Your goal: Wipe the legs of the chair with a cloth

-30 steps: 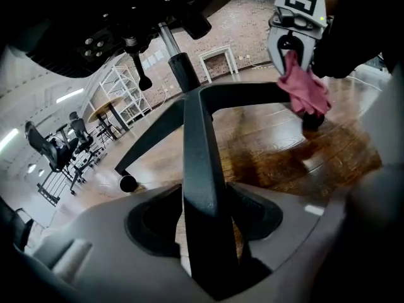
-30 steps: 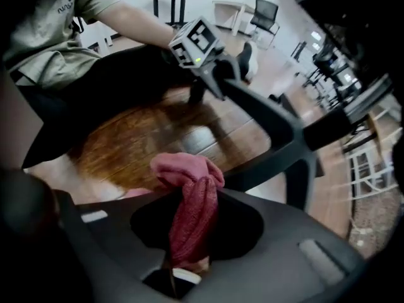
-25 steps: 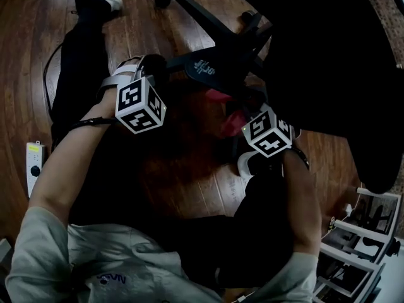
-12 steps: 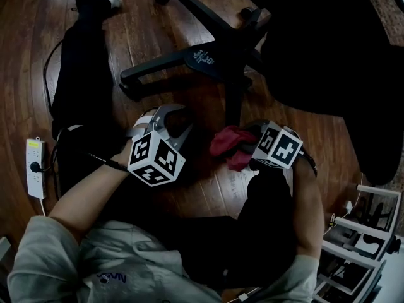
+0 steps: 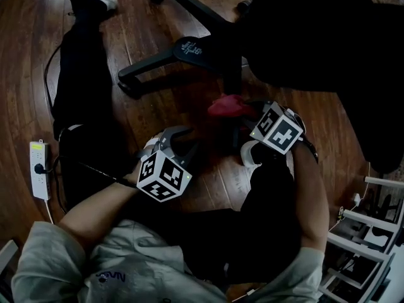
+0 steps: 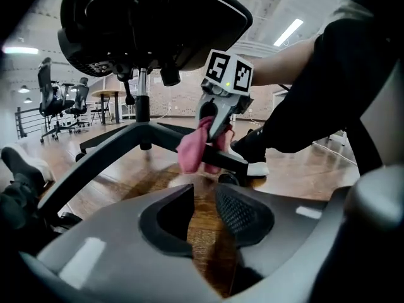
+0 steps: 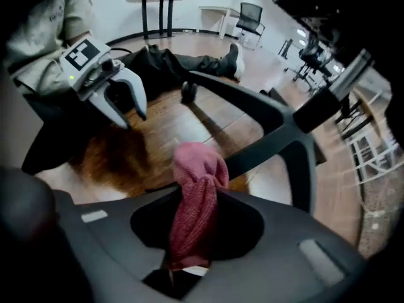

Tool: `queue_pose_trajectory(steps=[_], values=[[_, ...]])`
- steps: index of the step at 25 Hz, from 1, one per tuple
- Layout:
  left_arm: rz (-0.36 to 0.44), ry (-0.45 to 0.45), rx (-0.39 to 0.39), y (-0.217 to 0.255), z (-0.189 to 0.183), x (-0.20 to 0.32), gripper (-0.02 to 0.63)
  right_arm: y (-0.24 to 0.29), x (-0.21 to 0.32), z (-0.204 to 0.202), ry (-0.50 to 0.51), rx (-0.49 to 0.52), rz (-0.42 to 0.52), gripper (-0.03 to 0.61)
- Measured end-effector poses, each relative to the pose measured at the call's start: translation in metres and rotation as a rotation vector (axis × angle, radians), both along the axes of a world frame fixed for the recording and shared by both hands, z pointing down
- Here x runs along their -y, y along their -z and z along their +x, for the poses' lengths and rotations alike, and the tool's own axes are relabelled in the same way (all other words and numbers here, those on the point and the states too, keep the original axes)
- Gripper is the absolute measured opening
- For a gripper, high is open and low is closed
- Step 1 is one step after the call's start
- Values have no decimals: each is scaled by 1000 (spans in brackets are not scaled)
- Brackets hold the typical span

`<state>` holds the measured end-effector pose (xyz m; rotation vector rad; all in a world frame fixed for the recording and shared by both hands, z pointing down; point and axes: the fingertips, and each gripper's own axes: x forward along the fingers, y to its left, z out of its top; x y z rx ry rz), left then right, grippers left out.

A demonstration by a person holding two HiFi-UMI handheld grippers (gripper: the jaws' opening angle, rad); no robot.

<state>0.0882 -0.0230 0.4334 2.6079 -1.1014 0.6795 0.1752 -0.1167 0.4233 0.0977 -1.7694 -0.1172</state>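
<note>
Scene: I am looking steeply down at a dark wood floor with an office chair at the far right. Its star base spreads out toward me.
Right tongs: clamped on a pink cloth. The cloth is bunched into a wad that sticks out past the tips.
Cloth place: it is pressed on top of the near leg, about midway between the hub and the caster. From the left tongs' view it drapes over both sides of that leg.
Left tongs: narrow. The jaws have just been closing, with only bare floor showing in the slit between them. They hang near me, left of the cloth, well apart from any leg.
Step in hand: I judge this to be the wipe of the near leg, with the cloth set down and ready to stroke.
Next move: I would draw the right tongs along the leg toward the caster. That calls for keeping the wad pushed down so it rubs instead of skimming.
Care: the tips point steeply down, so I would let only cloth meet the leg, not the tips.
Left to do: the far-left leg and the far leg are also in reach, and I cannot tell whether they have been wiped.
</note>
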Motion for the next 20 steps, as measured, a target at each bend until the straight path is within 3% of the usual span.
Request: queue_pose_trajectory(steps=[4, 6, 8, 12, 14, 17, 20], values=[[-10, 9, 0, -5, 0, 0, 103, -11, -62, 27, -21, -66, -318, 94], [-16, 7, 1, -7, 1, -1, 101, -11, -73, 31, -40, -60, -385, 92], [-20, 7, 3, -8, 2, -2, 100, -6, -55, 21, -48, 3, -308, 92], [-21, 22, 6, -8, -2, 0, 95, 21, 45, -7, -84, 113, 232, 95], [-24, 30, 5, -8, -3, 1, 94, 27, 69, -12, -77, 84, 376, 95], [-23, 31, 0, -7, -3, 0, 92, 18, 58, -13, -17, 27, 324, 95], [-24, 32, -5, -9, -3, -1, 89, 4, 10, -1, 10, -28, 66, 94]])
